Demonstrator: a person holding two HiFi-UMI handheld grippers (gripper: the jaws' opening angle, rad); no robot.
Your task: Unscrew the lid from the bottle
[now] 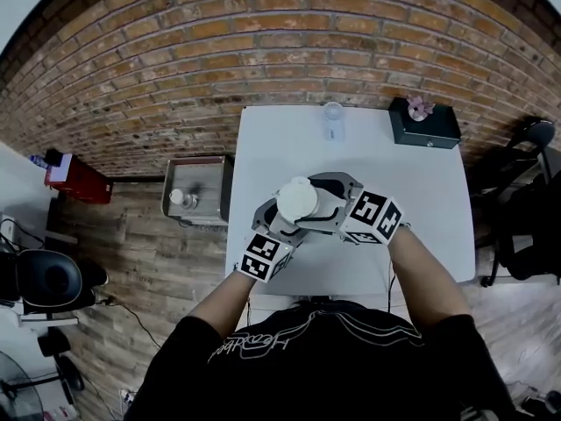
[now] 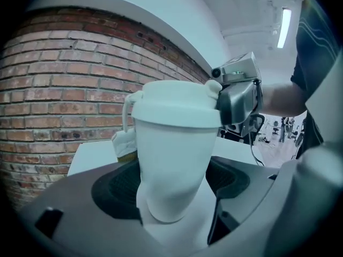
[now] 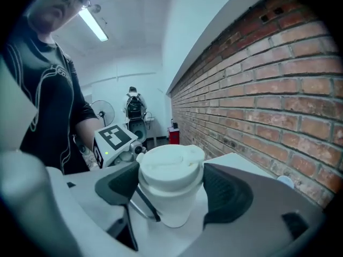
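Head view: a white tapered plastic bottle [image 2: 171, 159] is held in the air above the near half of the white rectangular surface [image 1: 421, 235], its white round lid [image 1: 298, 200] facing the camera. Left gripper view shows the left tongs [image 2: 171, 189] clamped on the bottle's lower body, a dark pad pressing each side, the bottle upright between them. Right gripper view shows the right tongs [image 3: 171, 189] closed round the lid [image 3: 170, 167], pads against its rim on both sides. At the surface's far edge stand a clear glass cup [image 1: 333, 119] and a dark box [image 1: 424, 125], well apart from the bottle.
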